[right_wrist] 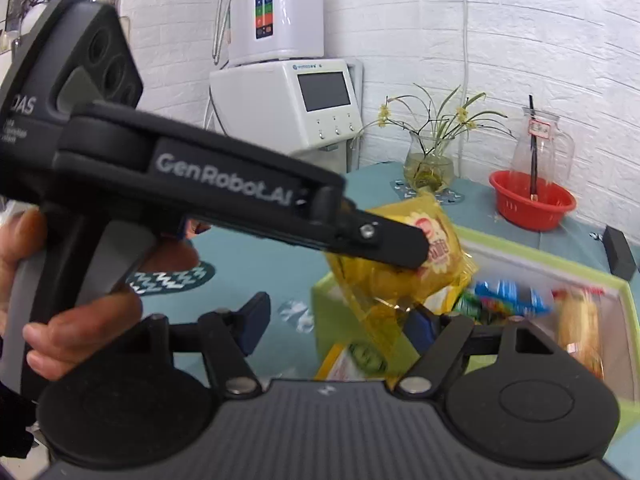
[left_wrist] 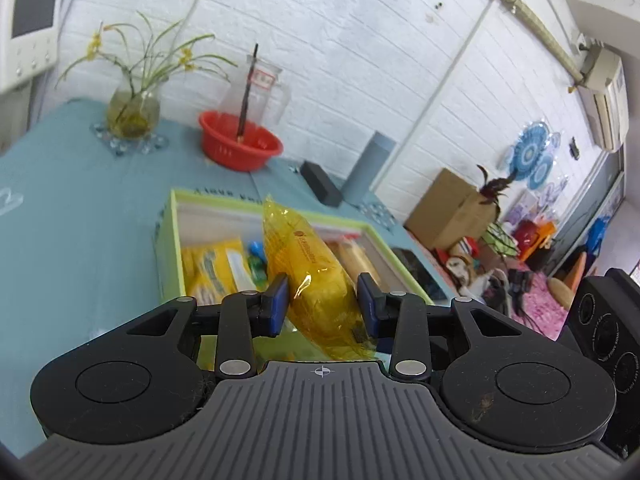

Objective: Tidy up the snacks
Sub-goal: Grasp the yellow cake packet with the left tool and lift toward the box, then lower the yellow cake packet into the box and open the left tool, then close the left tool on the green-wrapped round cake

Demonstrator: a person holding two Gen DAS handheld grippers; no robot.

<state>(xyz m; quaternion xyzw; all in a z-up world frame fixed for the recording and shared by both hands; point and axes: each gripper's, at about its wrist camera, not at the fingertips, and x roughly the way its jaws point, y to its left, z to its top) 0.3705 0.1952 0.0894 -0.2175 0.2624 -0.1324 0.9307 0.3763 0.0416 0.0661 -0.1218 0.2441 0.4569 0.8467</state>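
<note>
left hand-held gripper (left_wrist: 323, 300) pinches a yellow snack packet (left_wrist: 316, 280) across its lower end; both blue pads (left_wrist: 280, 300) press into the crinkled film, and the packet is clear of the worktop (left_wrist: 80, 208). seen from the left wrist, the packet's long axis runs away from the gripper and upward, its sealed top edge tipped over the box (left_wrist: 172, 232), which lies just ahead and below. judgement: the coming move turns on this, the packet is already above the near edge of the box, so it likely needs only carrying forward and lowering. the right wrist view shows the same packet from the side, hanging over the near left corner of the box, with the left gripper's finger (right_wrist: 384, 240) laid across its printed face. right hand-held gripper (right_wrist: 340, 320) is spread and holds nothing; the packet's lower edge hangs near its right finger, contact not discernible. left gripper is the nearer, being the one gripping. materials: packet is glossy translucent yellow film, soft and wrinkled, pillow-shaped. box is rigid, pale green rim, white inside walls, rectangular, open-topped. inside it lie other wrapped snacks, yellow, blue, green, some blurred. beyond the box stand a red basket (left_wrist: 240, 146) and a glass vase (left_wrist: 132, 116) with stems.
</note>
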